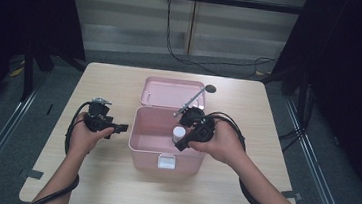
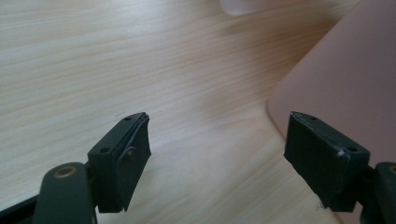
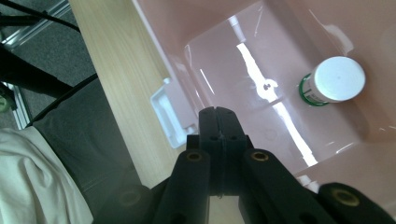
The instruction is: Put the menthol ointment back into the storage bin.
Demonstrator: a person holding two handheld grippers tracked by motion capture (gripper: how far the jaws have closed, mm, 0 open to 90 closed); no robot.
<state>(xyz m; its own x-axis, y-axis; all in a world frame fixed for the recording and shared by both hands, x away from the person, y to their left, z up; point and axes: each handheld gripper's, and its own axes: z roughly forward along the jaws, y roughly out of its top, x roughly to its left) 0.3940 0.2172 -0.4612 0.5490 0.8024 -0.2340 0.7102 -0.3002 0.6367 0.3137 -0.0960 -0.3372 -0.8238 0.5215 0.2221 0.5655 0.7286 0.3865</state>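
An open pink box (image 1: 149, 158) stands mid-table with its lid (image 1: 170, 92) lying flat behind it. Inside, near the right wall, a small bottle (image 1: 179, 132) with a white cap (image 3: 337, 78) and a green-edged label stands upright. My right gripper (image 1: 180, 144) hovers over the box's right front part, tilted down into it; its jaws (image 3: 219, 112) are shut with nothing between them, a short way from the bottle. My left gripper (image 1: 124, 127) is held just left of the box, pointing at its side wall (image 2: 345, 79). Its jaws (image 2: 217, 126) stand open over bare wood, empty.
The box's white latch (image 1: 166, 162) faces the table's front edge; the right gripper view shows the latch (image 3: 168, 114) beside the wooden tabletop (image 3: 116, 79). A thin grey rod (image 1: 197, 99) slants above the lid. Cables run on the floor beyond the table (image 1: 115, 80).
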